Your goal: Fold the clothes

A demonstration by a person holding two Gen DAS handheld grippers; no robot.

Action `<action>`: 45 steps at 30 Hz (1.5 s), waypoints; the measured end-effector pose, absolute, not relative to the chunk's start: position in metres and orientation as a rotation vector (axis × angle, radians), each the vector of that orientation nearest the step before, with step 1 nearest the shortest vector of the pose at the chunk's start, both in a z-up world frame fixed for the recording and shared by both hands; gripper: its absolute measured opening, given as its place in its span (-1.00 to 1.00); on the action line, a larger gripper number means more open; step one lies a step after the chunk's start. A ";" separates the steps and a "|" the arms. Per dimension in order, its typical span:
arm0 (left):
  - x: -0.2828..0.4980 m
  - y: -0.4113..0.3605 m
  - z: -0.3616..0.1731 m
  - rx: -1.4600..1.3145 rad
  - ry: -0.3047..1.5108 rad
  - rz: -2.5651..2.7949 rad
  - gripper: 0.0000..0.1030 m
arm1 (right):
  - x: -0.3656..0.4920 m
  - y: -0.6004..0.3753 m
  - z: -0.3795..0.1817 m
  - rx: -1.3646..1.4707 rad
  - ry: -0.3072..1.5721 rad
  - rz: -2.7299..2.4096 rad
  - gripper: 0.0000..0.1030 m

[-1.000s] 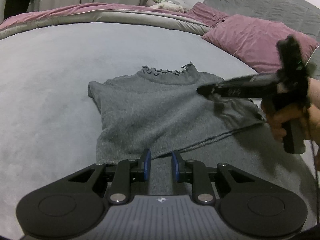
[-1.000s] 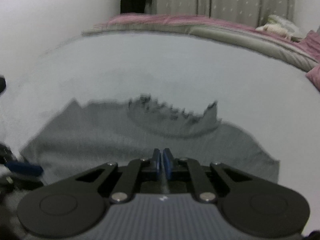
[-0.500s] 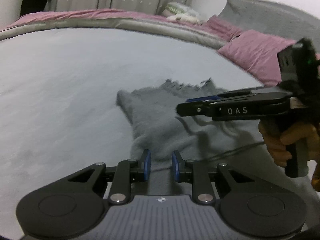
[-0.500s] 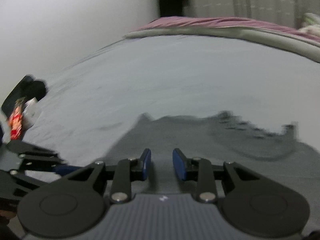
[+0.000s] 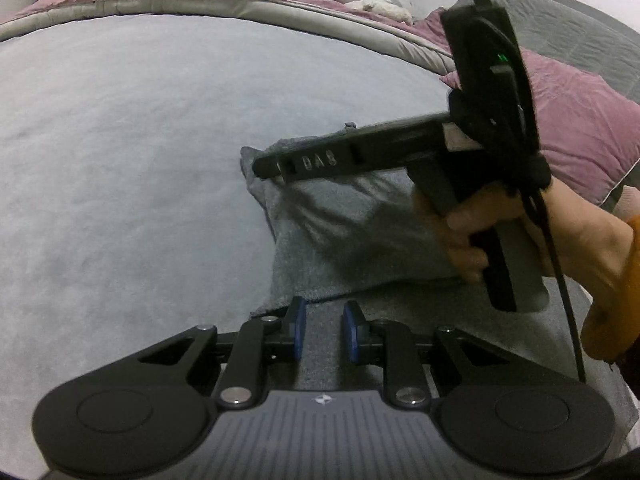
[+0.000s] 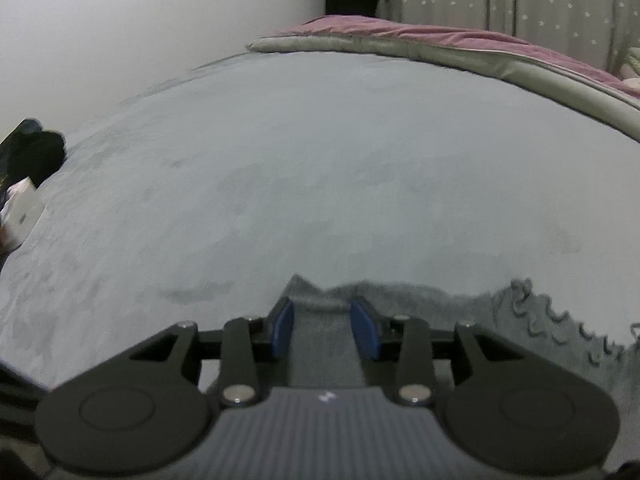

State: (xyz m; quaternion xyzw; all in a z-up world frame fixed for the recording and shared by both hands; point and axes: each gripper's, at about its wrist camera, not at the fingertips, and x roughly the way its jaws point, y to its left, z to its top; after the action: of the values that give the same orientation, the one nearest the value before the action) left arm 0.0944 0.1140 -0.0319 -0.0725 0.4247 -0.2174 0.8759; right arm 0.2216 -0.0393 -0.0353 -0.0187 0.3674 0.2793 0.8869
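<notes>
A grey knit top [image 5: 340, 232] with a frilled collar [image 6: 560, 320] lies flat on the grey bed cover [image 5: 120, 160]. My left gripper [image 5: 322, 330] is open, its blue pads at the top's near hem with nothing between them. My right gripper [image 6: 326, 330] is open over the top's far left shoulder corner [image 6: 298, 286], cloth lying under the gap between its pads. In the left wrist view the right gripper's body [image 5: 360, 156] stretches across the garment, held by a hand [image 5: 500, 224], and hides the collar.
Mauve pillows [image 5: 580, 120] and a grey headboard sit at the right. A rolled grey and mauve duvet [image 5: 200, 0] runs along the far edge, curtains behind it. A dark object and a white box [image 6: 24, 208] lie at the bed's left edge by the wall.
My right gripper opened and swept left across the top to its far left shoulder corner. My left gripper stayed open at the hem and shifted toward the left side.
</notes>
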 end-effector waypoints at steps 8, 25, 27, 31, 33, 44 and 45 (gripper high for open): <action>0.091 0.140 -0.024 -0.261 0.897 -0.465 -0.59 | 0.238 -0.037 -0.027 -0.010 0.767 0.561 -0.35; 0.095 0.147 -0.036 -0.319 0.846 -0.367 -0.58 | 0.227 0.043 -0.033 -0.432 0.837 0.466 -0.61; 0.095 0.141 -0.040 -0.296 0.869 -0.367 -0.69 | 0.228 0.047 -0.034 -0.438 0.823 0.435 -0.75; 0.093 0.139 -0.039 -0.286 0.891 -0.367 -0.89 | 0.234 0.044 -0.037 -0.368 0.790 0.386 -0.80; 0.092 0.138 -0.039 -0.275 0.900 -0.362 -0.88 | 0.237 0.043 -0.044 -0.339 0.777 0.381 -0.81; 0.083 0.148 -0.023 -0.311 0.827 -0.326 -0.69 | 0.233 -0.018 -0.004 -0.087 0.712 0.360 -0.39; 0.081 0.149 -0.021 -0.323 0.805 -0.322 -0.69 | 0.230 -0.028 0.001 -0.079 0.706 0.352 -0.38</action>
State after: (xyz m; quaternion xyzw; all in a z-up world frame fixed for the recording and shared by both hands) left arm 0.0806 0.1494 -0.0209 -0.1559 0.3881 -0.1553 0.8950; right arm 0.2302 -0.0281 0.0011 -0.0385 0.3439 0.1714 0.9224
